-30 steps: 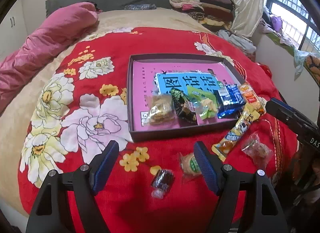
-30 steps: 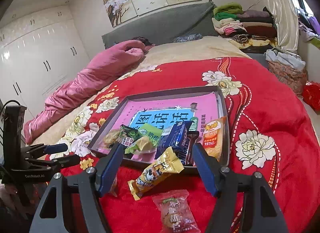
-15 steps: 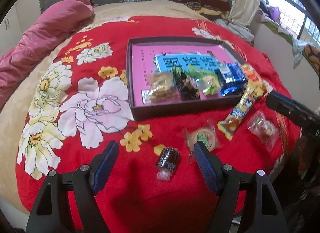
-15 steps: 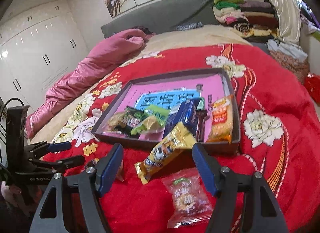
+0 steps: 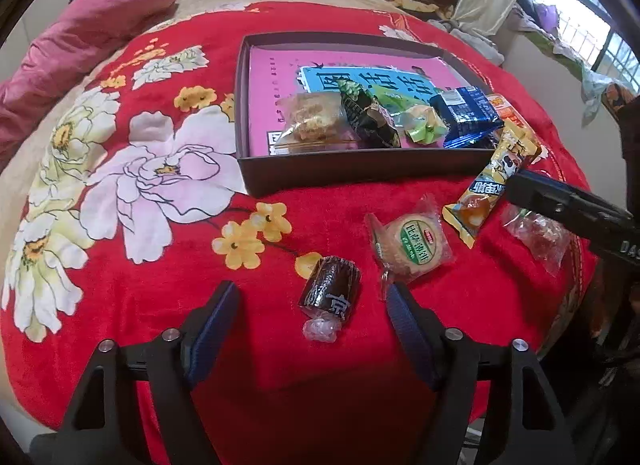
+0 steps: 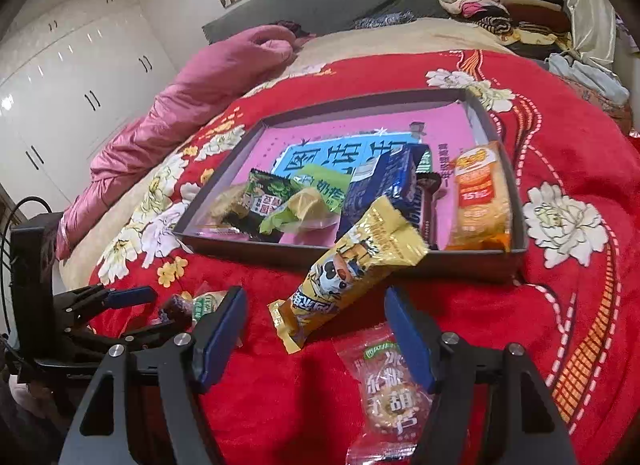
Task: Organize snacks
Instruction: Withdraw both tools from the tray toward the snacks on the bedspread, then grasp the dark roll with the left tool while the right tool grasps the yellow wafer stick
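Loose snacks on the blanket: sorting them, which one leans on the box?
The long yellow packet: its top rests against the box wall; the others lie flat on the blanket.

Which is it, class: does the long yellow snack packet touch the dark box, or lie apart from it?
Touching. In the right wrist view the yellow snack packet leans with its upper end over the front wall of the dark box, its lower end on the red blanket.

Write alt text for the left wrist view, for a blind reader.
The left gripper, jaws closing but holding nothing, hangs over a dark wrapped candy on a red floral blanket. Beside it lie a round green-labelled cake and a yellow snack bar; beyond, a shallow box holds more snacks. The right gripper enters from the right.
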A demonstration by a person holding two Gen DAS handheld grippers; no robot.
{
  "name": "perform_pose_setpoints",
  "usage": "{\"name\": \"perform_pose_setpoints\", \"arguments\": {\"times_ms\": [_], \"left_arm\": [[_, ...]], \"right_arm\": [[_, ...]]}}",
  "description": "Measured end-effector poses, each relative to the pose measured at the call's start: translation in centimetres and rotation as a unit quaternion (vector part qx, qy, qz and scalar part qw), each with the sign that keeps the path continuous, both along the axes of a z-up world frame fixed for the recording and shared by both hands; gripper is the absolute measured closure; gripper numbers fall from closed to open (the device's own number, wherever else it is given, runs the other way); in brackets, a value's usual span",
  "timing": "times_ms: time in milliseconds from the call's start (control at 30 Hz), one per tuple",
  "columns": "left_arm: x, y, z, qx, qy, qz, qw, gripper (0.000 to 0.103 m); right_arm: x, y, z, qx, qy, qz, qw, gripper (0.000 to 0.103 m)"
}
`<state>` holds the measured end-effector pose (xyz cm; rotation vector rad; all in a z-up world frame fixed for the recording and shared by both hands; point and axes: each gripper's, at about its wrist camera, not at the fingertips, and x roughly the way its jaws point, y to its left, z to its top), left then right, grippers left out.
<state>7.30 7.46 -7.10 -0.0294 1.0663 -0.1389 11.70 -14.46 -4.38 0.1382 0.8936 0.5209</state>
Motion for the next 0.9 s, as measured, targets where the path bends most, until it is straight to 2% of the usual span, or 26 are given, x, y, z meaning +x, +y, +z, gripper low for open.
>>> {"name": "perform_pose_setpoints", "arguments": {"times_ms": [133, 200, 333, 400, 467, 633, 767, 900], "left_arm": [[0.1, -0.2, -0.5, -0.003, 0.003, -0.003, 1.0, 0.035], [0.2, -0.4, -0.6, -0.003, 0.004, -0.006, 1.0, 0.037], [0.5, -0.5, -0.8, -0.005, 0.004, -0.01, 0.9999, 0.041], [0.6, -0.5, -0.9, -0.006, 0.004, -0.01, 0.9999, 0.043], [0.6, -0.6, -0.9, -0.007, 0.005, -0.011, 0.9999, 0.047], [0.7, -0.8, -1.1, -0.004, 0.005, -0.016, 0.9998, 0.069], [0.8, -0.6, -1.0, -0.016, 0.004, -0.017, 0.9997, 0.07], [0.7, 0.3, -0.4, -0.049, 0.002, 0.001, 0.9988, 0.07]], "right_arm": [[0.7, 0.9, -0.9, -0.008, 0.008, 0.013, 1.0, 0.043], [0.9, 1.5, -1.2, -0.011, 0.009, 0.022, 1.0, 0.053], [1.1, 2.9, -1.8, -0.027, 0.007, 0.045, 0.999, 0.063], [1.1, 3.5, -2.0, -0.033, 0.005, 0.054, 0.998, 0.071], [1.1, 3.7, -2.3, -0.024, 0.011, 0.062, 0.998, 0.075], [1.0, 3.7, -1.9, -0.012, 0.006, 0.064, 0.998, 0.077], [0.8, 3.0, -1.0, 0.001, -0.007, 0.057, 0.998, 0.077], [0.6, 2.3, 0.0, 0.013, -0.02, 0.049, 0.999, 0.077]]}}
